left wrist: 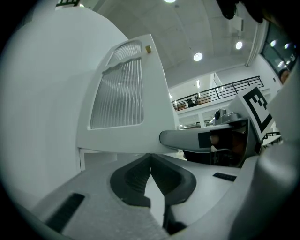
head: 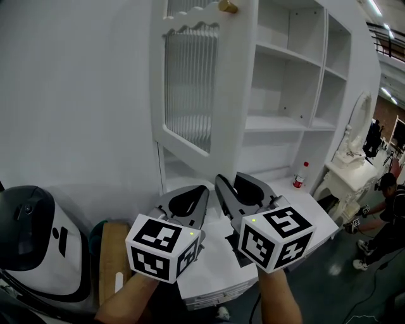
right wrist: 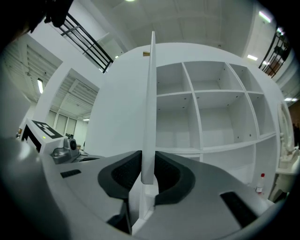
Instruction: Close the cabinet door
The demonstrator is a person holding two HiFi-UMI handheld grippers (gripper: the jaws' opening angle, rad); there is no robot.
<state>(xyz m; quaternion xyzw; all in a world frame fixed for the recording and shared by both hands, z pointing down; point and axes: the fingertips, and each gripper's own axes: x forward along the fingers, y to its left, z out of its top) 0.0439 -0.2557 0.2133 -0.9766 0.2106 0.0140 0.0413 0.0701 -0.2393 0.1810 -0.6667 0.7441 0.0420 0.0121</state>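
Observation:
The white cabinet door (head: 190, 82), with a ribbed glass panel and a gold knob (head: 228, 6), stands swung out from the open shelves (head: 285, 95). My right gripper (head: 231, 190) is shut on the door's lower corner. In the right gripper view the door (right wrist: 149, 108) is edge-on, with the right gripper (right wrist: 147, 171) pinching it between both pads. My left gripper (head: 193, 202) sits just left of it, in front of the door's face. In the left gripper view the left gripper (left wrist: 150, 159) is shut with nothing in it, below the door (left wrist: 122, 103).
A red-capped bottle (head: 299, 175) stands on the cabinet's counter at the right. A white rounded appliance (head: 38, 240) and a brown box (head: 114, 253) sit at the lower left. A person (head: 386, 209) crouches on the floor at the far right by a white dresser (head: 348, 164).

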